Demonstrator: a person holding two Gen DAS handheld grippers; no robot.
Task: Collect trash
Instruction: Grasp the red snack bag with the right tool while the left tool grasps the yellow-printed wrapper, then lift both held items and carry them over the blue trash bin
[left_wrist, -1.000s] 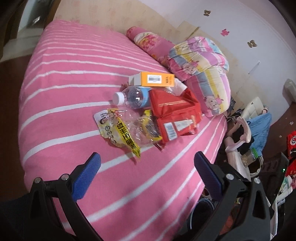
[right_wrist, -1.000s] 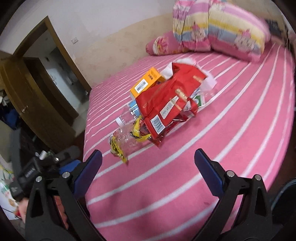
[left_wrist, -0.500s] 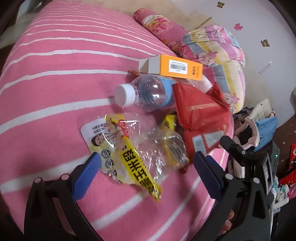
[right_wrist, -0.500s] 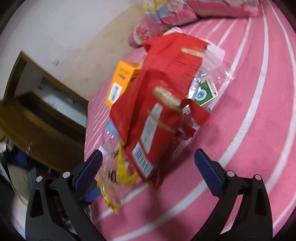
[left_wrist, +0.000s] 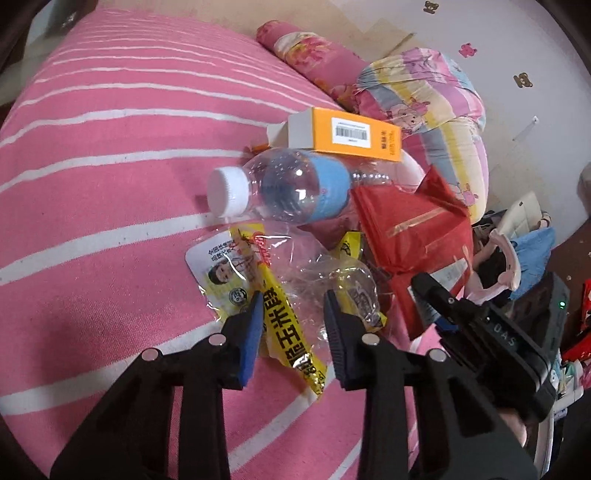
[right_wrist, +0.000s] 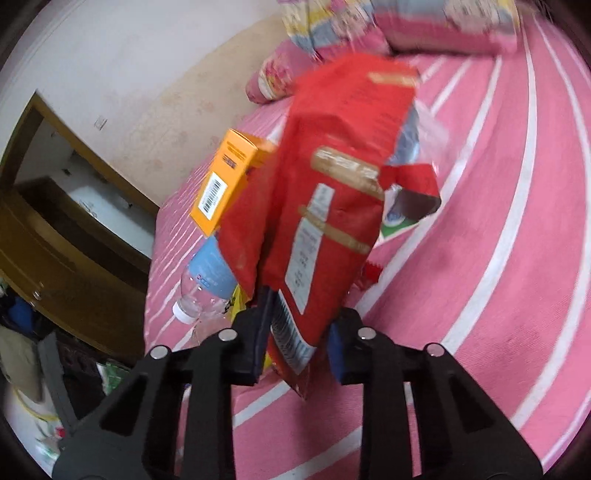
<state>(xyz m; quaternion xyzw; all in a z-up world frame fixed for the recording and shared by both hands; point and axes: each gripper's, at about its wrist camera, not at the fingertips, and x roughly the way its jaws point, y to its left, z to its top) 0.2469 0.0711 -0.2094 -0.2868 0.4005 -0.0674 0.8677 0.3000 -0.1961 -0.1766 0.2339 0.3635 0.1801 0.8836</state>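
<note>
A pile of trash lies on the pink striped bed (left_wrist: 110, 184). It holds a yellow and clear snack wrapper (left_wrist: 280, 314), a clear water bottle (left_wrist: 295, 188) with a white cap, an orange box (left_wrist: 354, 134) and a red snack bag (left_wrist: 413, 229). My left gripper (left_wrist: 293, 325) is closing, and its blue pads touch the wrapper's yellow strip and crinkled plastic on either side. My right gripper (right_wrist: 298, 339) is closing too, with the lower end of the red bag (right_wrist: 332, 184) squeezed between its pads. The bottle (right_wrist: 207, 280) and the box (right_wrist: 225, 184) lie behind the bag.
Patterned pillows (left_wrist: 424, 96) sit at the head of the bed. Clothes and clutter (left_wrist: 528, 251) crowd the floor past the bed's right edge. A wooden door frame (right_wrist: 55, 240) stands beyond its left side. Striped bedding (right_wrist: 498, 258) stretches to the right of the bag.
Both grippers have come in close to the pile and their jaws have narrowed from wide open. The wrapper now sits between the left pads and the red bag between the right ones.
</note>
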